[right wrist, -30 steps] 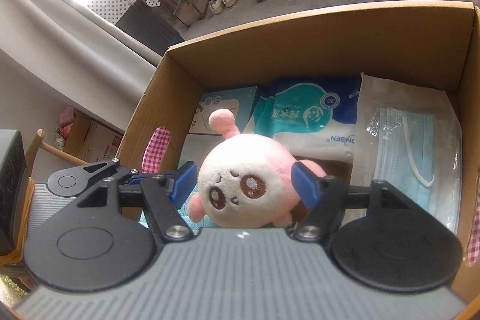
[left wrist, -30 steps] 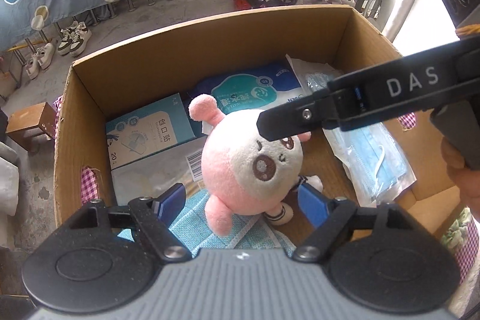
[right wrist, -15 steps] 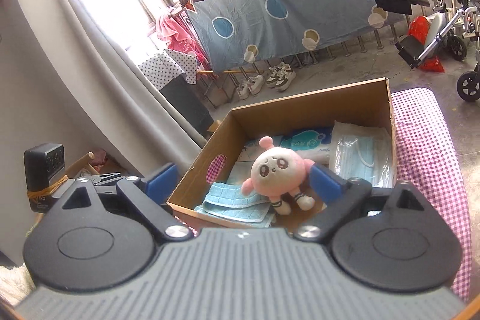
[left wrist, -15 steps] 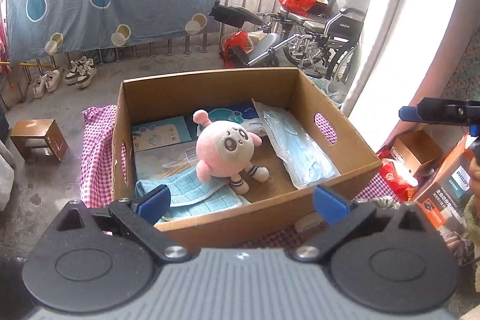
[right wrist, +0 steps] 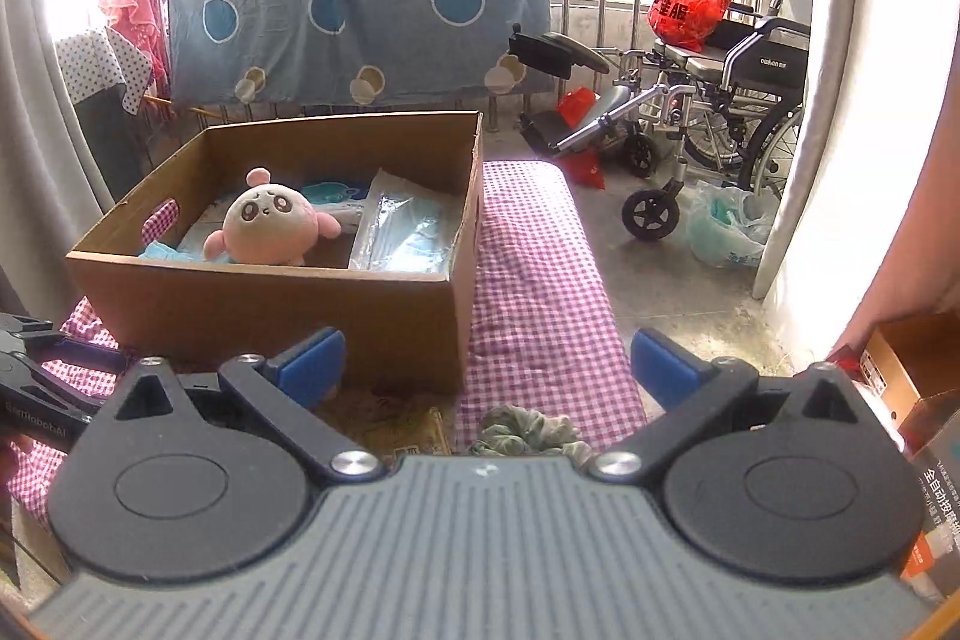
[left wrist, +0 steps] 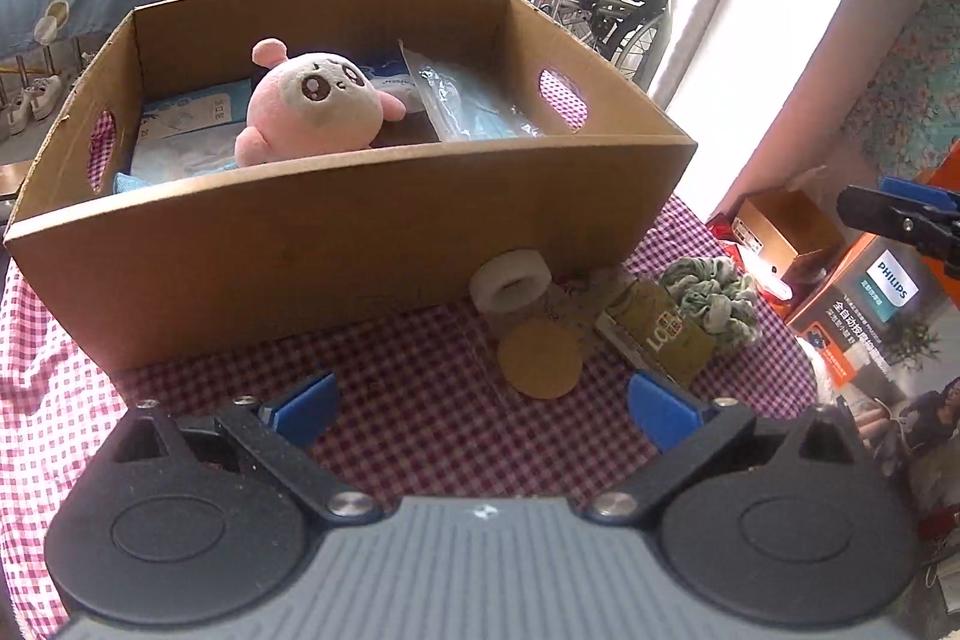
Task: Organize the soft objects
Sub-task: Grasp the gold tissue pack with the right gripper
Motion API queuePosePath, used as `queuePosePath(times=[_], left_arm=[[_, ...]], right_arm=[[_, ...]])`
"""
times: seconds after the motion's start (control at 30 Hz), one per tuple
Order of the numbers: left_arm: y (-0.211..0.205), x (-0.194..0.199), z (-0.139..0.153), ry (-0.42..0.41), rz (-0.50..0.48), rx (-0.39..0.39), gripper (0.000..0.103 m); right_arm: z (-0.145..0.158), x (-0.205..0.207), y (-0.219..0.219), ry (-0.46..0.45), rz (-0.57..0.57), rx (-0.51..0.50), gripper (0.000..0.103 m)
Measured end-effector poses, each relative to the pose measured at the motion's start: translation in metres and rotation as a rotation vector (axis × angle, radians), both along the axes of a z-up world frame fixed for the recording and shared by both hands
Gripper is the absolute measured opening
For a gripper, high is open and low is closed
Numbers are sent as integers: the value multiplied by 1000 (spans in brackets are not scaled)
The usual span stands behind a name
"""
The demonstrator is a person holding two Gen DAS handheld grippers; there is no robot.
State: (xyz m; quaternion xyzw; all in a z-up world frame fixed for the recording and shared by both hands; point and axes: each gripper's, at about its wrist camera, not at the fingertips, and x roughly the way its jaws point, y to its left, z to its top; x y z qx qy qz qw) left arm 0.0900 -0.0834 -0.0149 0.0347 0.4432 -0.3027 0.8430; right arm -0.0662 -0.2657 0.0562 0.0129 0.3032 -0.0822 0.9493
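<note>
A pink and white plush toy [left wrist: 312, 106] lies in the cardboard box [left wrist: 336, 244], also in the right wrist view [right wrist: 267, 226] inside the box [right wrist: 270, 304]. Beside it lie a bag of blue face masks [left wrist: 474, 106], packets and a blue cloth [left wrist: 129, 181]. On the checked cloth in front of the box lie a green scrunchie [left wrist: 714, 295], a white roll [left wrist: 510, 277], a tan disc [left wrist: 540, 361] and a gold packet [left wrist: 657, 337]. My left gripper [left wrist: 480, 409] is open and empty above the cloth. My right gripper [right wrist: 486, 361] is open and empty over the scrunchie [right wrist: 528, 433].
A Philips box [left wrist: 882, 304] and a small brown carton [left wrist: 786, 232] stand at the right. A wheelchair [right wrist: 708, 112] and a red bag [right wrist: 690, 4] stand behind by the railing. The checked cloth [right wrist: 534, 280] runs on past the box's right side.
Both grippers have drawn back and down from the box, leaving the plush toy lying inside it. The small items in front of the box have come into view.
</note>
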Motion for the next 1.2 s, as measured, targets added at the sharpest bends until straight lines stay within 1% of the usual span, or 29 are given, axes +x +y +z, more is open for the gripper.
queuePosePath(times=[0.07,0.13,0.2,0.27,0.37,0.47,0.5,0.53,0.57,0.6,0.63,0.67,0.73,0.77,0.83,0.9,0.97,1.03,1.13,1.2], left_arm=[[-8,-3,-9,12,-17,-18,103],[-20,-6,-17,-2,-27,-18,103],[-35,-11,-22,-15,-57,-13,103],[-50,-14,-26,-14,-88,-3,103],[-70,-19,-30,-25,-146,-4,102],[-92,-23,-33,-46,-209,19,96],[-98,-24,-34,-50,-227,26,94],[-104,-24,-35,-50,-241,32,90],[-108,-25,-36,-46,-254,36,88],[-113,-25,-37,-41,-268,38,83],[-117,-25,-38,-35,-280,41,78],[-121,-25,-40,-27,-293,48,75],[-127,-25,-43,-16,-312,65,65],[-132,-25,-46,-9,-321,76,63],[-135,-24,-49,8,-323,88,58],[-136,-22,-52,21,-320,98,56],[-138,-19,-56,32,-313,113,56],[-137,-17,-58,45,-313,113,55],[-132,-16,-58,67,-317,103,56],[-123,-17,-57,78,-317,99,56]], right_arm=[[-7,1,-2,2,38,-2,102],[-11,3,-6,-9,71,14,102],[-14,8,-13,-23,101,58,102],[-18,13,-21,-27,104,113,102],[-29,24,-29,9,111,187,102],[-44,31,-32,44,126,248,100],[-48,34,-31,55,138,270,97],[-53,38,-31,68,156,293,91],[-56,41,-31,79,171,313,88],[-62,48,-30,96,194,342,81],[-66,52,-30,108,208,358,76],[-72,61,-31,129,226,382,69],[-83,75,-32,172,233,408,50],[-88,80,-33,192,235,412,48],[-100,92,-33,232,238,416,45],[-111,102,-33,275,223,409,42],[-118,106,-34,292,222,420,41],[-117,108,-33,295,232,435,40],[-117,105,-30,307,262,504,40],[-116,101,-25,316,272,510,40]])
